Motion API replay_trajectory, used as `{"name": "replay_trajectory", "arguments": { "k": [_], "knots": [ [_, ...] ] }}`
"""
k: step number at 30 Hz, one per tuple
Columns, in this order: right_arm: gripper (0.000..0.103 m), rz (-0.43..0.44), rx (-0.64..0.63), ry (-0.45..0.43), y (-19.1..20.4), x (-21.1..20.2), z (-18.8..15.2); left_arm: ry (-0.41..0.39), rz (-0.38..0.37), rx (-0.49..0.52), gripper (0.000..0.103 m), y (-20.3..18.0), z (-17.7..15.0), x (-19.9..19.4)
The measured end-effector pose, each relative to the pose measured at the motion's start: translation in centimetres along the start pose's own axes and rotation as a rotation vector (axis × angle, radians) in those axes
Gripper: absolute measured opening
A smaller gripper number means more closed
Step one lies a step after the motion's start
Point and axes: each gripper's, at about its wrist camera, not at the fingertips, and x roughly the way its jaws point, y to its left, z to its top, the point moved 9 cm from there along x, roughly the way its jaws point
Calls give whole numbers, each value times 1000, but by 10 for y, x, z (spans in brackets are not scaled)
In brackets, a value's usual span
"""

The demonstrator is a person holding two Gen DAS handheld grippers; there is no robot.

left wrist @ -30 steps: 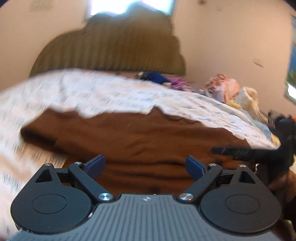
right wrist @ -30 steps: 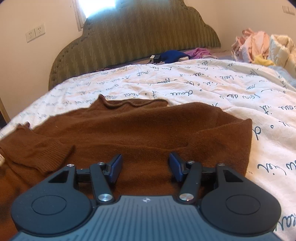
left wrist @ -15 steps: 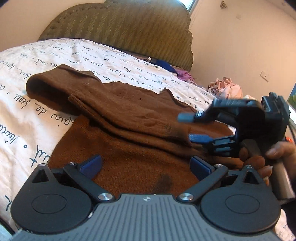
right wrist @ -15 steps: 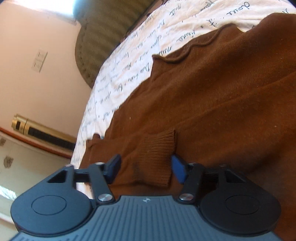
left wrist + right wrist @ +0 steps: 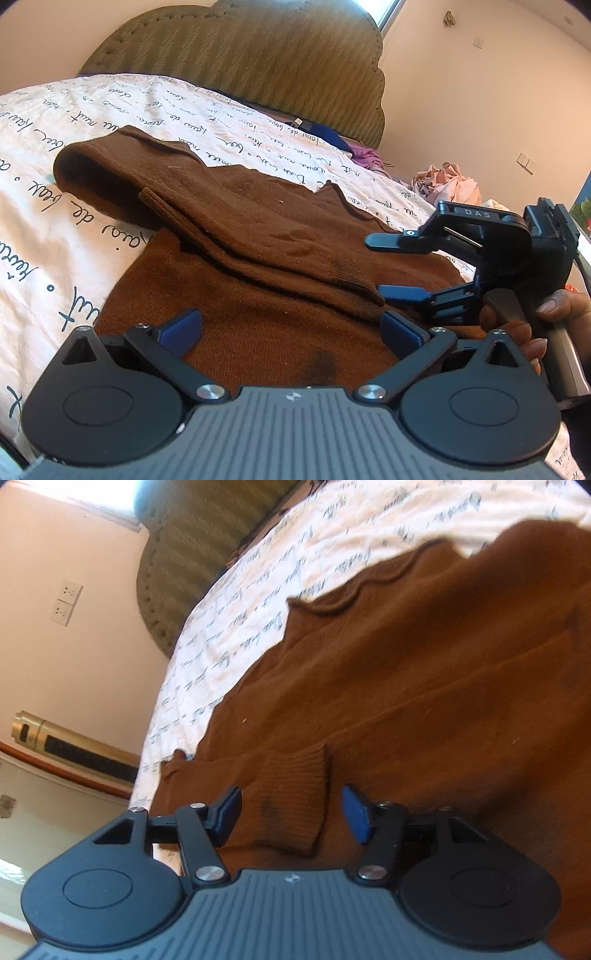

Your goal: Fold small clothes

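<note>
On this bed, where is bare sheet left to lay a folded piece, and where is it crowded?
Bare sheet lies between the brown sweater and the headboard, and along the sweater's left side. Crowded: the far right corner, with the pink clothes pile and blue and purple garments. The sweater's right edge is taken up by the right hand-held gripper.

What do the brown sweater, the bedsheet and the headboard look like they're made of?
Sweater: soft matte knit, probably wool or acrylic, judging by the ribbed cuff. Bedsheet: thin printed woven fabric, likely cotton, white with script lettering. Headboard: olive upholstery with a zigzag weave and studded edge.
</note>
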Motion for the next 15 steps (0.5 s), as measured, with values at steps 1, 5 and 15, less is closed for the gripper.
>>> {"name": "replay_trajectory", "arguments": {
  "k": [1,5,15],
  "knots": [
    [59,17,2,20,1,3,-3,0,0,0,101,0,0,0],
    [60,70,36,41,8,11,-4,1,1,2,101,1,0,0],
    [7,-12,-120,-104,12,-23,17,2,3,3,102,1,0,0]
  ]
}}
